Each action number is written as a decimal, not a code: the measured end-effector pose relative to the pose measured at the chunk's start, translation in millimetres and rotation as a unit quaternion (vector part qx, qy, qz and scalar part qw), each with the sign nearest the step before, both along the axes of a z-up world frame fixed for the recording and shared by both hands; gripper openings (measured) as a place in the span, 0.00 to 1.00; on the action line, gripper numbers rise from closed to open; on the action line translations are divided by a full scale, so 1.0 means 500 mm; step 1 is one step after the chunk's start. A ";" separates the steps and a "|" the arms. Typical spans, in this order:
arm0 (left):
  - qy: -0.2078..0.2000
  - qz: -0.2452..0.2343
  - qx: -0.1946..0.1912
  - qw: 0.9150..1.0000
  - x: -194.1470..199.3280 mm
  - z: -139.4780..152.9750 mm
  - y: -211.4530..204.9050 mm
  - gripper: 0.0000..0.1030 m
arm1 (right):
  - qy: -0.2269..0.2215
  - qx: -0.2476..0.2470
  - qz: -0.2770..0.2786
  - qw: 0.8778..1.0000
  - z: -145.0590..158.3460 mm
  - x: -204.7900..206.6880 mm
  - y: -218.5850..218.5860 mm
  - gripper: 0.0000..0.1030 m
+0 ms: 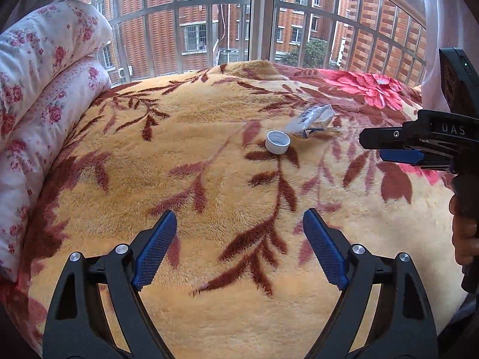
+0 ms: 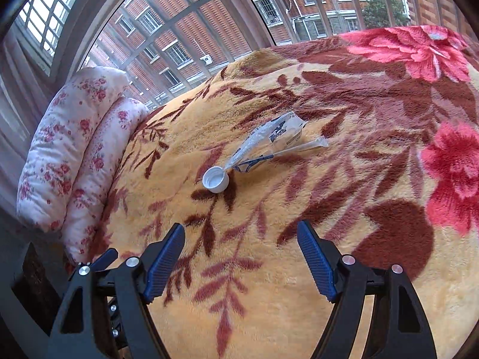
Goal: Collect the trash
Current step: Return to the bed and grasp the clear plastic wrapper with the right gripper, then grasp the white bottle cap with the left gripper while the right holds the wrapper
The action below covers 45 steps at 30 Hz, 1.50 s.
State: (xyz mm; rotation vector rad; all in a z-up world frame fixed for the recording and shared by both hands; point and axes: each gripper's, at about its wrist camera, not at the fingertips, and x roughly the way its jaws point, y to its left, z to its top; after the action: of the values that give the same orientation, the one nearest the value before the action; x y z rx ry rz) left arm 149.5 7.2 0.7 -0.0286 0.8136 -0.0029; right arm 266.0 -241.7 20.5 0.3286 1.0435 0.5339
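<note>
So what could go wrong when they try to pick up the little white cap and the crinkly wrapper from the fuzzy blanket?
The white cap is small and round, open side up, so it might tip or roll out of the fingers. The clear wrapper touches the cap, so grabbing one could drag the other. The blanket is soft and fluffy, so the open right hand-held gripper might pinch fuzz along with the trash.

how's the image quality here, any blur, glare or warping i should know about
Left wrist view: even daylight from the window, strong fisheye bending of the window bars, the white cap sharp, no glare. Right wrist view: same soft light, horizon tilted, the wrapper crisp, dark vignette at the corners.
</note>
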 end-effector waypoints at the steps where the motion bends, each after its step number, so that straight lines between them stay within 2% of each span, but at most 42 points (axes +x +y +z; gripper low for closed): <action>1: 0.000 0.007 0.001 1.000 0.015 -0.006 0.004 0.82 | 0.011 0.010 -0.008 1.000 -0.009 0.024 0.004 0.74; 5: 0.005 0.026 0.004 1.000 0.054 -0.039 0.017 0.82 | 0.060 0.050 -0.043 0.996 -0.052 0.112 0.020 0.74; 10: 0.015 0.021 -0.019 0.999 0.066 -0.061 0.028 0.82 | 0.096 0.085 -0.087 0.988 -0.088 0.193 0.029 0.74; 15: 0.022 0.017 -0.047 0.998 0.072 -0.074 0.039 0.82 | 0.104 0.067 -0.105 0.987 -0.107 0.240 0.054 0.73; 16: 0.025 0.017 -0.052 0.998 0.073 -0.077 0.041 0.82 | 0.100 0.058 -0.106 0.988 -0.108 0.245 0.060 0.70; 18: 0.028 0.017 -0.060 0.998 0.074 -0.080 0.043 0.82 | 0.089 0.026 -0.106 0.990 -0.108 0.252 0.075 0.51; 19: 0.029 0.017 -0.062 0.998 0.075 -0.081 0.044 0.82 | 0.083 0.008 -0.105 0.991 -0.108 0.253 0.079 0.48; 22: 0.029 0.015 -0.061 0.998 0.076 -0.083 0.042 0.82 | 0.061 -0.021 -0.100 0.993 -0.106 0.246 0.083 0.33; 23: 0.030 0.014 -0.059 0.998 0.077 -0.084 0.040 0.82 | 0.055 -0.031 -0.099 0.993 -0.104 0.242 0.083 0.20; 24: 0.030 0.013 -0.056 0.998 0.077 -0.086 0.038 0.82 | 0.048 -0.037 -0.097 0.993 -0.101 0.236 0.080 0.12; 26: 0.031 0.011 -0.052 0.998 0.077 -0.087 0.035 0.82 | 0.034 -0.048 -0.093 0.994 -0.092 0.220 0.073 0.10; 31: 0.039 0.012 -0.051 0.998 0.083 -0.092 0.036 0.82 | -0.032 -0.107 -0.069 0.991 -0.049 0.150 0.061 0.07; 36: 0.044 0.012 -0.048 0.998 0.084 -0.095 0.035 0.82 | -0.089 -0.156 -0.034 0.983 -0.009 0.052 0.042 0.07; 40: 0.054 0.011 -0.043 0.998 0.087 -0.093 0.030 0.82 | -0.115 -0.164 -0.008 0.980 0.015 -0.038 0.011 0.07; 45: 0.060 -0.004 -0.032 0.998 0.097 -0.067 0.001 0.82 | -0.143 -0.145 0.006 0.979 0.046 -0.148 -0.033 0.07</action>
State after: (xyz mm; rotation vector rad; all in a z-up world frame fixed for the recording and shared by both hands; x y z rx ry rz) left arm 198.0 7.6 -33.0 -0.0863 0.9342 -0.0348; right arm 191.8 -258.2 43.3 -0.0132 0.8295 0.4187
